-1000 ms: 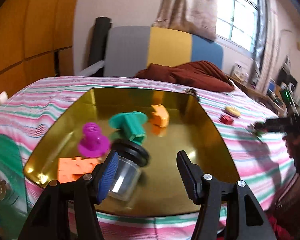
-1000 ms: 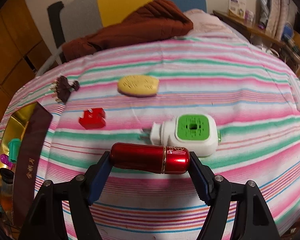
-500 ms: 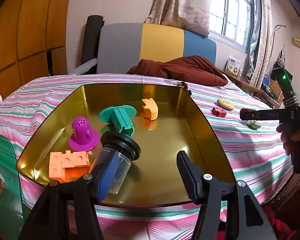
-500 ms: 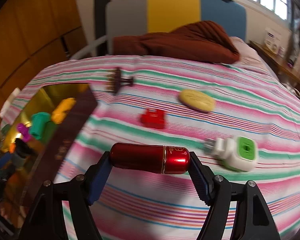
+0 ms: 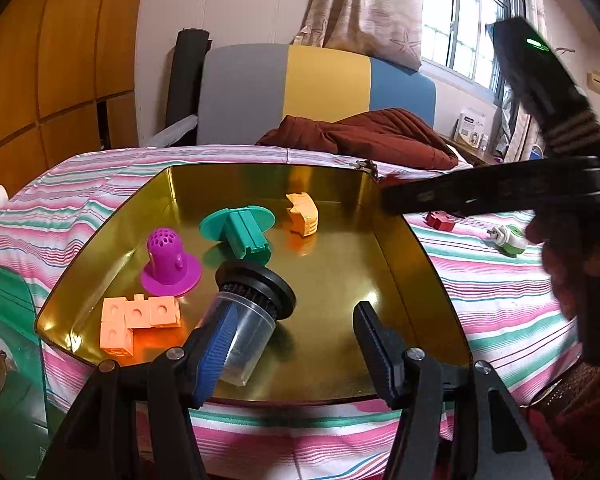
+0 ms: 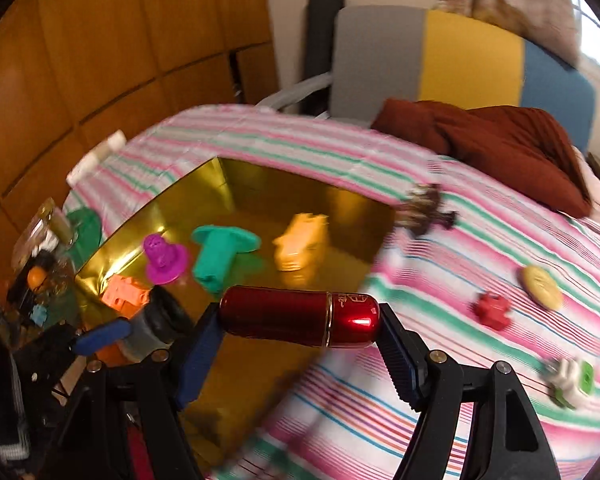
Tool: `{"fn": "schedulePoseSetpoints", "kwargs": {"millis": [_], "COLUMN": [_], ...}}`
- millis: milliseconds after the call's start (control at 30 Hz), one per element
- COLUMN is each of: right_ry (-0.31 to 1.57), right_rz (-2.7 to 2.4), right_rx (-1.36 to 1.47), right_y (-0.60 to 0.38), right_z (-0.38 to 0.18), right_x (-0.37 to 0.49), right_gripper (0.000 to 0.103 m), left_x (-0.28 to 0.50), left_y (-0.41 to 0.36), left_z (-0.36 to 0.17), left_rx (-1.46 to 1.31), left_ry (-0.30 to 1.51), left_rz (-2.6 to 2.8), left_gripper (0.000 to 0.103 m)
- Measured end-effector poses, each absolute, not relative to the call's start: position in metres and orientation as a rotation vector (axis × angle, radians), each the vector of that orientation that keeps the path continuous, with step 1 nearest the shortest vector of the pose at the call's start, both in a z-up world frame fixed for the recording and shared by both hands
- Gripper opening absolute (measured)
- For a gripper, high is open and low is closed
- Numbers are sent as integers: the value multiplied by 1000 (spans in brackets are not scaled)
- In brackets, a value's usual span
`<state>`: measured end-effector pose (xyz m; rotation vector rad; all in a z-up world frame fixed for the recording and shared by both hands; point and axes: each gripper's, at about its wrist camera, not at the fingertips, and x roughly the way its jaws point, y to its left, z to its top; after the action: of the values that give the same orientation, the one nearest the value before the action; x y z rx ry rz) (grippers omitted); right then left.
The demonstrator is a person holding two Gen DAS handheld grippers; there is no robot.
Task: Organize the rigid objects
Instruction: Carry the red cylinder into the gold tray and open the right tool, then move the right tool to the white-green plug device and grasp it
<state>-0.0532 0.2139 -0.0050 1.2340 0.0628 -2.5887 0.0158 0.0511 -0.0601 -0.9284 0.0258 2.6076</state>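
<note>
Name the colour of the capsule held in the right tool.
Glossy red capsule with a thin gold band, clearest in the right wrist view.

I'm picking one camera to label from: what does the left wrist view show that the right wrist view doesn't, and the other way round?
Only the left wrist view shows the window and the open left gripper from behind.

Only the right wrist view shows the red capsule clamped in the right gripper, plus the yellow oval piece.

Both show the gold tray holding the purple piece, teal piece and clear jar, and the green-and-white plug on the striped cloth.
</note>
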Motion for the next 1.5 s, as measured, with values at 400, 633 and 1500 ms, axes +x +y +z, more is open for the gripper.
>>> {"fn": "schedulePoseSetpoints", "kwargs": {"millis": [400,633,1500], "right_ry": [149,187,-300], "right_rz": [-2479,-2458,-2616], "right_rx": [1401,1441,1249], "right_y": [161,153,221], "right_z": [-46,-56,9], "right_x": [-92,-104,-71], "right_gripper": [75,75,86], "left_x": [18,19,22], "left_y": [53,55,52], "left_z": [-59,-61,-61], "left_rx": [-916,-922,-913], "left_ry": [46,52,27], "left_rz": [2605,2603,2597], "left_gripper": [61,61,61]}}
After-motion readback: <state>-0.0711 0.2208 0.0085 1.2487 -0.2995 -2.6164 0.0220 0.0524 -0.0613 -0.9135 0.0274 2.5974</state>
